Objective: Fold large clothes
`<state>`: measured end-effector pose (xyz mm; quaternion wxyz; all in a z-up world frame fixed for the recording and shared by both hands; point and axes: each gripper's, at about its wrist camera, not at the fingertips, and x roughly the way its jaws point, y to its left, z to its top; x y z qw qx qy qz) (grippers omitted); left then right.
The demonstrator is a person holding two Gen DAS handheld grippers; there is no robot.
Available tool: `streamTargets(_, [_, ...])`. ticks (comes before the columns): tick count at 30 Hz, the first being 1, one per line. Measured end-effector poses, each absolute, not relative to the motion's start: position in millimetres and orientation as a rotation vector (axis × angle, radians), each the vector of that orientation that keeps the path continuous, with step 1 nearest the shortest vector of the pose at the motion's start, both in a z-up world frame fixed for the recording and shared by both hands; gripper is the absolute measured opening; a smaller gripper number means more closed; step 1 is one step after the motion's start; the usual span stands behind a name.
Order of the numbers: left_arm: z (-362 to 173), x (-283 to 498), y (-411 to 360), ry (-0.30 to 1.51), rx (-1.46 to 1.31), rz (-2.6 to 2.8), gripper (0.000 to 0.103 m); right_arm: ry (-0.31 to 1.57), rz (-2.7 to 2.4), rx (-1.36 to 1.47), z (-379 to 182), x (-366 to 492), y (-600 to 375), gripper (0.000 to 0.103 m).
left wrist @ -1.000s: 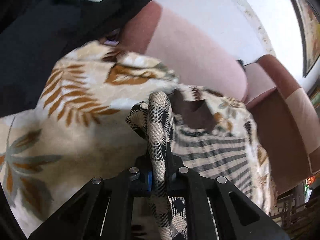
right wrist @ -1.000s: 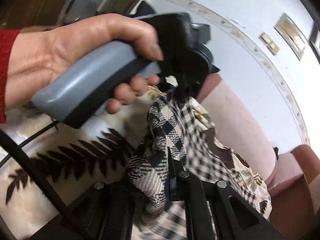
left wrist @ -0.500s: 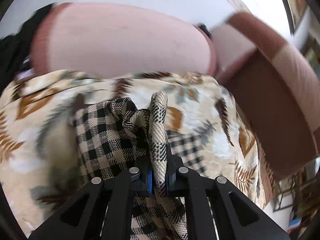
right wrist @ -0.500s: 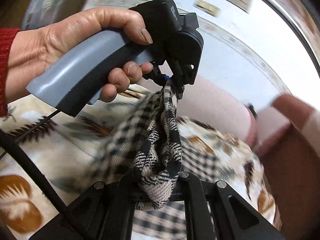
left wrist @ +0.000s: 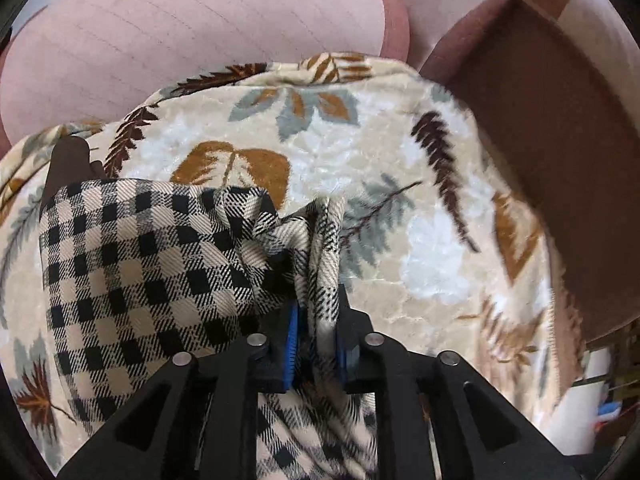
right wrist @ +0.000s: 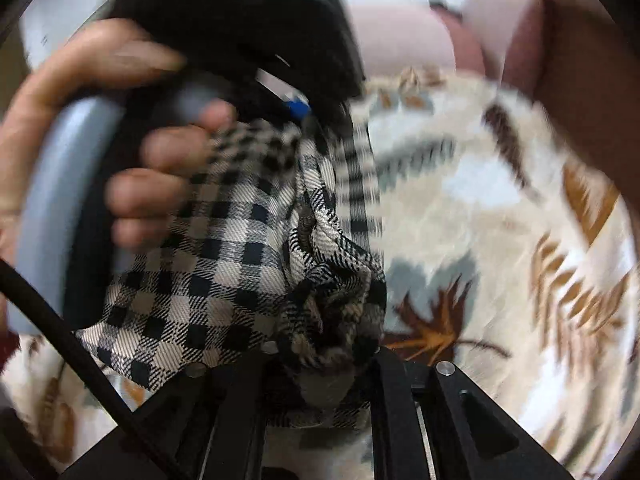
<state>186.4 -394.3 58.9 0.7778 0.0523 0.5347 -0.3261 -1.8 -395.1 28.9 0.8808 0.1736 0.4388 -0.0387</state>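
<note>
A black-and-beige checked garment (left wrist: 152,264) lies on a cream blanket with a leaf print (left wrist: 420,208). One bunched edge of it stands between the blue pads of my left gripper (left wrist: 317,284), whose jaws are opening while the fold still fills the gap. In the right wrist view a hand (right wrist: 132,184) holds the left gripper (right wrist: 308,120) close above the same garment (right wrist: 224,280). My right gripper (right wrist: 320,348) has a thick wad of the checked cloth between its fingers, which hides the tips. Its jaws are opening too. That view is blurred.
The blanket covers a sofa seat. A pink backrest cushion (left wrist: 192,40) rises behind it and a brown armrest (left wrist: 540,140) closes the right side. A black cable (right wrist: 68,348) crosses the lower left of the right wrist view. Floor clutter (left wrist: 600,396) shows past the blanket's right edge.
Both grippers swept sideways across the sofa with the checked cloth and came closer together. The cloth, hanging before, now lies spread on the blanket. The black garment at the left has left view.
</note>
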Motion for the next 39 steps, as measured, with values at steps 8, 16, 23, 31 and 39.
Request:
streamTargets(8, [128, 152, -335, 0.989, 0.069, -0.694, 0.052, 0.866, -0.103, 0.549, 42, -5, -449, 0.056])
streamTargets(16, [73, 87, -262, 0.997, 0.174, -0.555, 0.034, 0.727, 0.030, 0.654, 47, 14, -464, 0.022])
streamTargets(23, [17, 55, -247, 0.995, 0.270, -0.465, 0.019, 0.956, 0.029, 0.597, 8, 44, -439, 0.022])
streamTargets(31, [55, 32, -244, 0.955, 0.217, -0.504, 0.019, 0.866, -0.015, 0.622, 28, 30, -460, 0.030])
streamTargets(39, [21, 21, -231, 0.975, 0.246, -0.474, 0.020, 0.805, 0.120, 0.779, 34, 26, -469, 0.030])
